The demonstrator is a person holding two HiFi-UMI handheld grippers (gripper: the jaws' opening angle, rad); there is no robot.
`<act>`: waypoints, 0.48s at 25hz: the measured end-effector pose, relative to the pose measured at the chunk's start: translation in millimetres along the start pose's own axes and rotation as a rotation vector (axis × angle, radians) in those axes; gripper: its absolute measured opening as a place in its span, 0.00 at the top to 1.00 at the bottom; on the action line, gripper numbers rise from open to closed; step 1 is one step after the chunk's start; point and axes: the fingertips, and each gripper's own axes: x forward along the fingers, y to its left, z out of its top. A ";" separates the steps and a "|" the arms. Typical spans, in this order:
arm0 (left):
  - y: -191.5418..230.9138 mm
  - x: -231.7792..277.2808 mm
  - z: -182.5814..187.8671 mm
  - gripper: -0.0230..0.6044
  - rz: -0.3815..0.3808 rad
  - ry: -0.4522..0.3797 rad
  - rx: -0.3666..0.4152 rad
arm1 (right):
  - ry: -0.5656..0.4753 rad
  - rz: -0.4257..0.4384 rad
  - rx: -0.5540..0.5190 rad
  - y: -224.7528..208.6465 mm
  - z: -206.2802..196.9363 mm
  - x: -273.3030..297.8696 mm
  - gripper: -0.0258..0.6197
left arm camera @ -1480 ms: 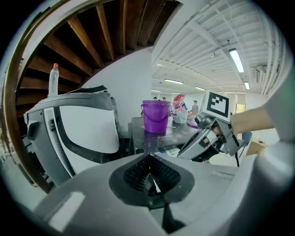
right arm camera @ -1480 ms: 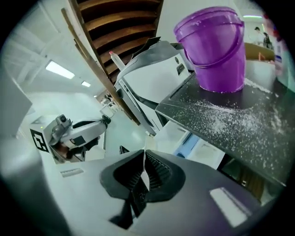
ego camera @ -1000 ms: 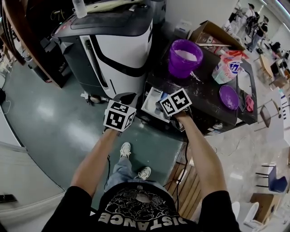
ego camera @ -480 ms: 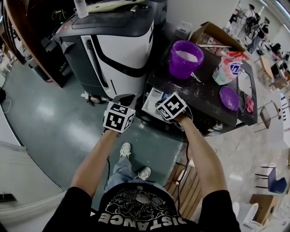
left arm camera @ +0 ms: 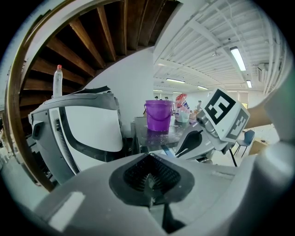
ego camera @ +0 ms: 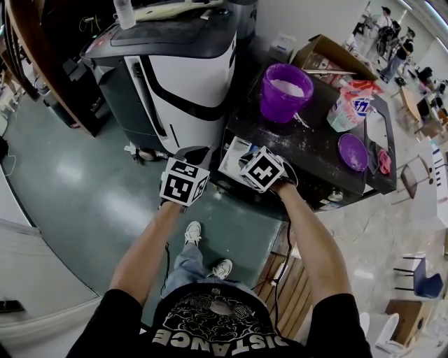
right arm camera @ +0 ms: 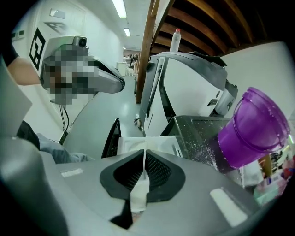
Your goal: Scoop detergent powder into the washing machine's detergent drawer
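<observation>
A white detergent drawer point(ego camera: 233, 158) point(right arm camera: 147, 144) stands pulled out at the left edge of a dark table point(ego camera: 315, 164), beside the white and black washing machine point(ego camera: 182, 70). On that table sits a purple bucket point(ego camera: 285, 89) point(right arm camera: 251, 129) with white powder in it. My right gripper point(right arm camera: 144, 173) is shut, with nothing clearly held, and hovers just over the drawer's near end. My left gripper point(left arm camera: 148, 182) is shut and empty. It hangs in the air to the left of the drawer, in front of the machine.
A detergent bag point(ego camera: 350, 105) and a purple lid point(ego camera: 353, 150) lie on the table's right half, with a cardboard box point(ego camera: 336, 52) behind. Powder is spilled over the tabletop. A bottle point(ego camera: 122, 12) stands on the machine. The person's feet are on green floor below.
My right gripper has slid left and a little down, closer over the drawer, and its marker cube has turned. The left gripper has stayed put.
</observation>
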 end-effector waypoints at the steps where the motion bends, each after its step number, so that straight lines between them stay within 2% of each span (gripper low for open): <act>1: -0.1 -0.1 -0.2 0.96 0.000 0.000 -0.001 | -0.002 -0.005 -0.015 0.2 0.8 -0.1 0.90; 12: 0.9 -1.1 -5.3 0.96 0.004 0.006 -0.004 | 0.023 -0.109 -0.144 -10.0 -1.0 4.0 0.90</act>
